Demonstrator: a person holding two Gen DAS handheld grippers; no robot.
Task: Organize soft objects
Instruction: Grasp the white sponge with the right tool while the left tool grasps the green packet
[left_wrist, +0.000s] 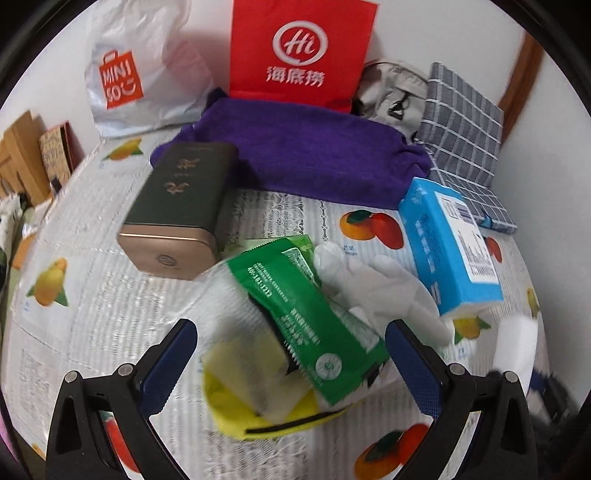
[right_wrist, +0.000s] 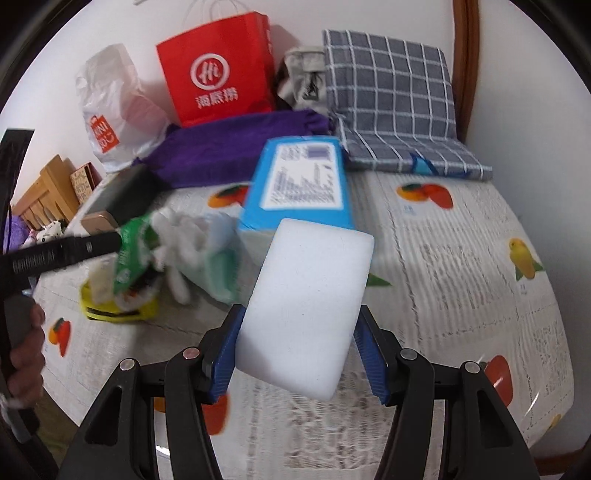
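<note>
My right gripper (right_wrist: 295, 347) is shut on a white sponge block (right_wrist: 306, 314) and holds it above the fruit-print table cover; the block's edge also shows in the left wrist view (left_wrist: 517, 347). My left gripper (left_wrist: 291, 362) is open above a pile: a green packet (left_wrist: 306, 314), a white glove (left_wrist: 373, 280), a clear bag and a yellow cloth (left_wrist: 255, 417). The same pile shows in the right wrist view (right_wrist: 155, 258), with the left gripper's finger (right_wrist: 62, 251) over it. A purple towel (left_wrist: 314, 155) lies at the back.
A dark green tin (left_wrist: 177, 210) lies left of the pile and a blue tissue pack (left_wrist: 447, 247) to its right. A red paper bag (left_wrist: 299, 51), a white Miniso bag (left_wrist: 136, 74), a grey pouch (left_wrist: 391, 92) and a checked cushion (left_wrist: 465, 140) stand along the wall.
</note>
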